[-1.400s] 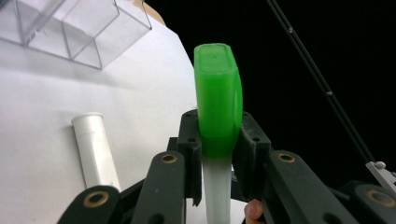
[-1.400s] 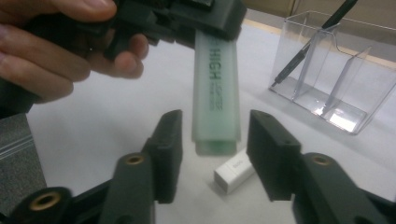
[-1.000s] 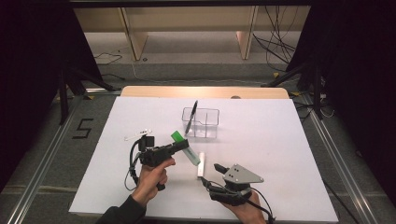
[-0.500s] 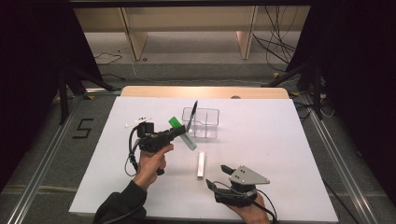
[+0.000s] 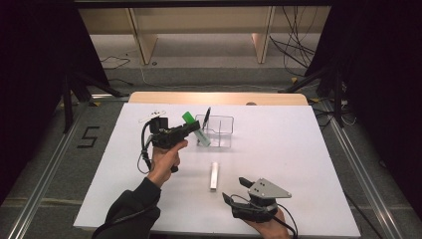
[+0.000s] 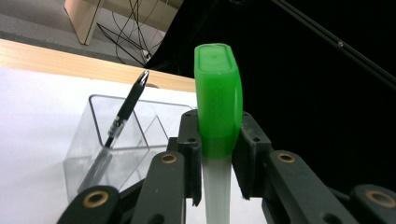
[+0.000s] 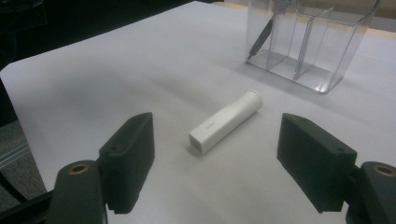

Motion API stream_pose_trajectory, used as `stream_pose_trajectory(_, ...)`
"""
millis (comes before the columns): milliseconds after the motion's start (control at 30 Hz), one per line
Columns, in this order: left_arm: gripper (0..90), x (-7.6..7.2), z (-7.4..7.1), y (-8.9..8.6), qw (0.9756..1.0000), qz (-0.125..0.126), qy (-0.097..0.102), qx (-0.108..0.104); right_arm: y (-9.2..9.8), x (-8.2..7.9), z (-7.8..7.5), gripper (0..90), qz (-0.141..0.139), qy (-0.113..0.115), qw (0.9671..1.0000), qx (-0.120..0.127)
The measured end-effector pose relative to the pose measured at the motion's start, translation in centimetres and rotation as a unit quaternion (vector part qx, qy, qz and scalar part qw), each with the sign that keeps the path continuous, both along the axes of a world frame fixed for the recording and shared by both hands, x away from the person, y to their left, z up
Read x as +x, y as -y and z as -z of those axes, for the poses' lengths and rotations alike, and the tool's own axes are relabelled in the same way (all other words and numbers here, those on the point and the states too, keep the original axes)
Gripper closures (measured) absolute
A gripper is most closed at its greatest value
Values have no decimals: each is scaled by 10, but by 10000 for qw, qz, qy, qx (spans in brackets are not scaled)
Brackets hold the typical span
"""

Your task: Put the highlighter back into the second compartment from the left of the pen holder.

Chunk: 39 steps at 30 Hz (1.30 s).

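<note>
1. Left gripper view: the left claw (image 6: 217,186) is clamped on a green-capped marker (image 6: 217,107), cap end up, near the clear organizer (image 6: 93,154) holding a black pen (image 6: 126,109).
2. Right gripper view: the right claw (image 7: 219,163) has just been opening; its jaws stand wide with nothing gripped, and the white tube (image 7: 226,120) lies on the bench (image 7: 116,70) ahead of them.

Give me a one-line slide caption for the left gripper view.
Left tool grips a green-capped marker upright beside the clear organizer holding a black pen.
</note>
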<state>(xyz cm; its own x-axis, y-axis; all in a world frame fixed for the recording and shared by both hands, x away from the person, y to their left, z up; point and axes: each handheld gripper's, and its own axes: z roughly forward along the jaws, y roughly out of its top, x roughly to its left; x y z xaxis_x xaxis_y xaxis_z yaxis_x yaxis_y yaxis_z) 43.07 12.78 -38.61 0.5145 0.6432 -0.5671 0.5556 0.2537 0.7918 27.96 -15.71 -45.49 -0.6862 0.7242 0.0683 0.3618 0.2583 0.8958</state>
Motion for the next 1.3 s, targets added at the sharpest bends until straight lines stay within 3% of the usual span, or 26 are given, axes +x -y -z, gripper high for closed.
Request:
stream_pose_trajectory(433,748,29,-11,17,9992,-243,204,239,7,-3,1,269,79,-55,9999,82)
stream_pose_trajectory(667,749,41,-12,25,9989,-351,184,256,10,-5,2,268,74,-60,9999,61)
stream_pose_trajectory(700,749,45,-12,28,9985,-375,207,353,10,-5,2,267,80,-55,9999,65)
stream_pose_trajectory(900,749,53,-13,35,9976,-457,233,457,11,-6,3,265,94,-67,9999,79)
stream_pose_trajectory(1300,748,65,-10,53,9946,-503,307,860,13,-7,3,263,112,-99,9998,92)
